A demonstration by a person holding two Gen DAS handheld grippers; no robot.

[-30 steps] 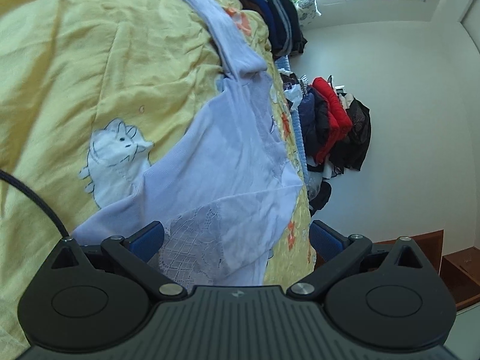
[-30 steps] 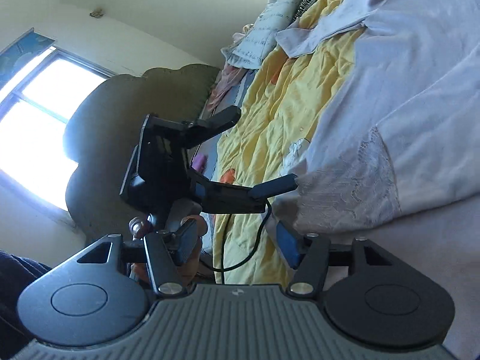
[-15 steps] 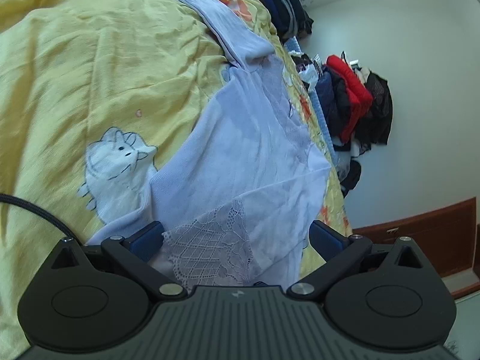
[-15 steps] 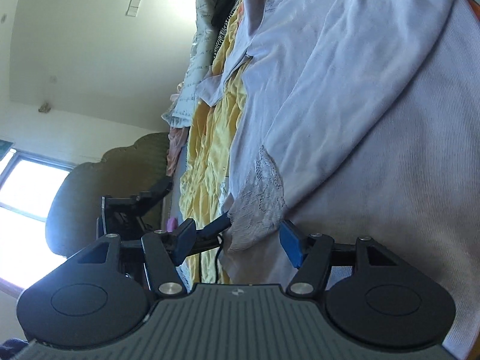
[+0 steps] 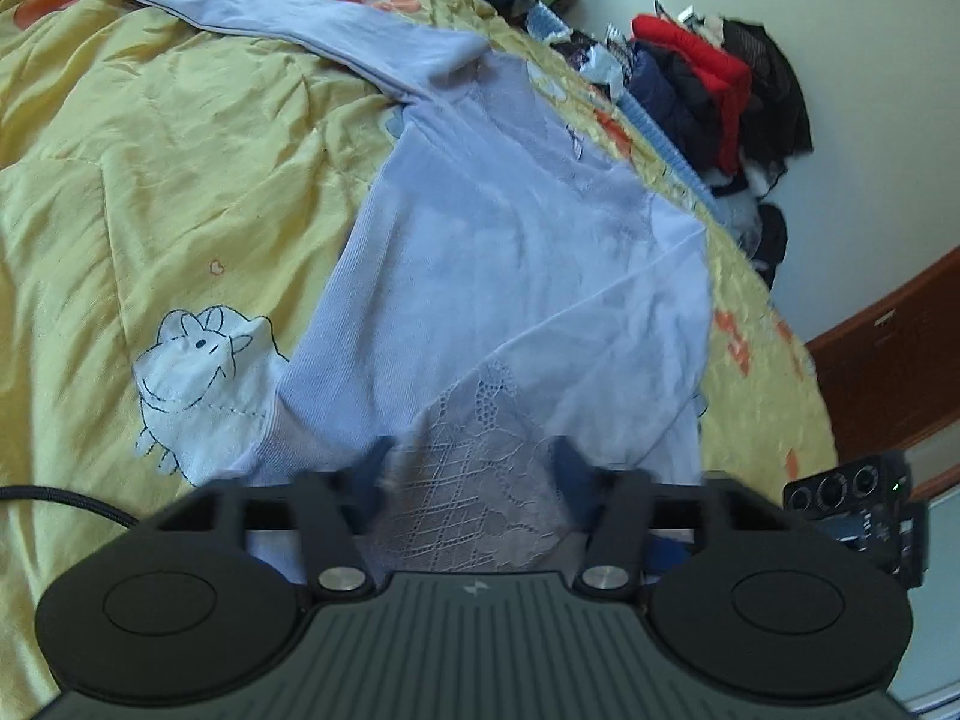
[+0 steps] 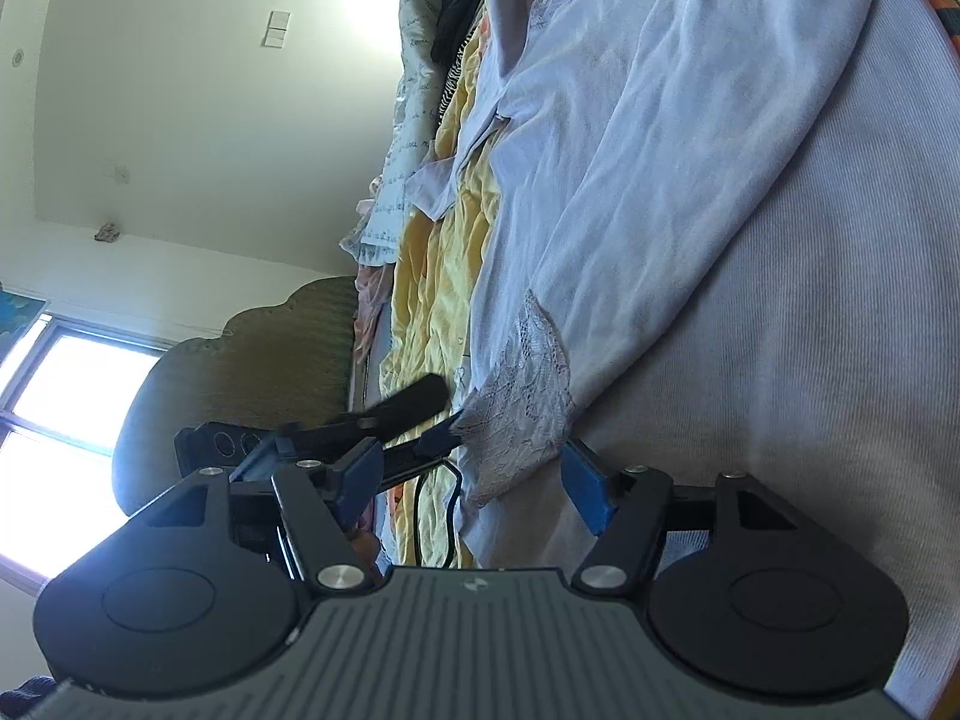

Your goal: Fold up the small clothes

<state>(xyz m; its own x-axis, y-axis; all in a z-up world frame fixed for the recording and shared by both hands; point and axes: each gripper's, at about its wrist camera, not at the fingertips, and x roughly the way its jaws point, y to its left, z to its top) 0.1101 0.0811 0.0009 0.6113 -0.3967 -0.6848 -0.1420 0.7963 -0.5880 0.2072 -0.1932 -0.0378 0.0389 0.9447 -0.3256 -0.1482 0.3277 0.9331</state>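
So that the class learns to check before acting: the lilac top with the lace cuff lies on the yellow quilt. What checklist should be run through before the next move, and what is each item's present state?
1. Lace cuff lies between the jaws of the left gripper, which have just been closing: ok.
2. Those jaws pinch the cuff firmly: cannot tell.
3. Right gripper is free; its jaws have just been opening and press on nothing: ok.
4. Body of the lilac top is spread on the yellow quilt: ok.
5. Far sleeve is folded in: not ok; it trails across the quilt.
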